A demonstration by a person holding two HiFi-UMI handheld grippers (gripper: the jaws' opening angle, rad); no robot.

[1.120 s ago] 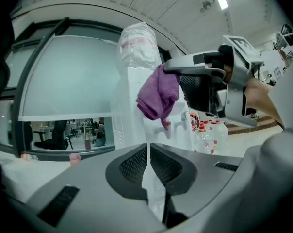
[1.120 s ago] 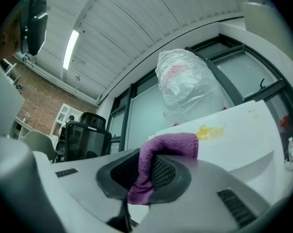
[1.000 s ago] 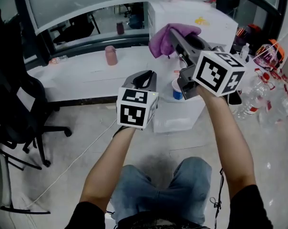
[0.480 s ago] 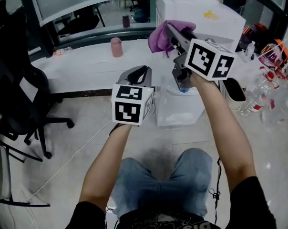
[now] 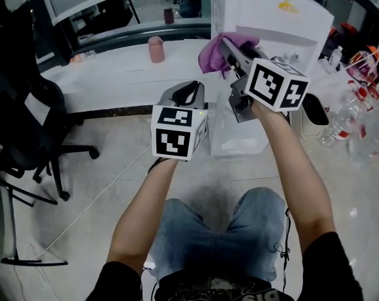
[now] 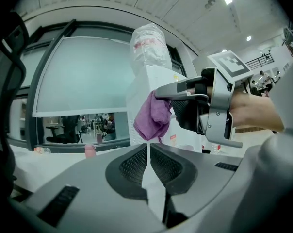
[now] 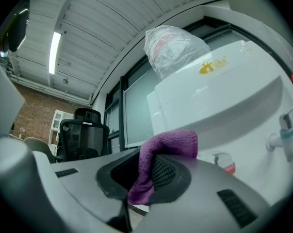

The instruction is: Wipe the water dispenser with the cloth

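Clamped shut on the purple cloth (image 7: 168,142) at the right gripper (image 7: 142,173): one fold bunched over the top of the fingers (image 7: 162,171), a tail hanging down between them. Closed on nothing at the left gripper (image 6: 149,152), fingers (image 6: 132,166) pressed together with only a thin slit left, held lower and nearer than the right.

Just beyond the cloth, far and to the right: the white water dispenser (image 7: 224,98), front face tilted across the right gripper view, taps (image 7: 282,132) lower on the right, a bagged bottle (image 7: 173,45) on top. Seen from the head view, cloth (image 5: 216,52) overlapping the left front edge of the dispenser (image 5: 265,17); impossible to tell whether touching or a little short. Same reading from the left gripper view: cloth (image 6: 154,115) hanging in front of the dispenser (image 6: 151,79) at its near corner.

Long axis of the right gripper (image 5: 227,46) aimed far and slightly left, along the dispenser's left edge rather than square onto its front. Probably calls for a short push far and right to press the fold flat on the casing, then strokes across. Clearly the nearer and working one, the right; left gripper (image 5: 189,94) idle by the near edge of the bench (image 5: 114,83), short of the dispenser. Pink cup (image 5: 155,49) on the bench, far left, out of the way.
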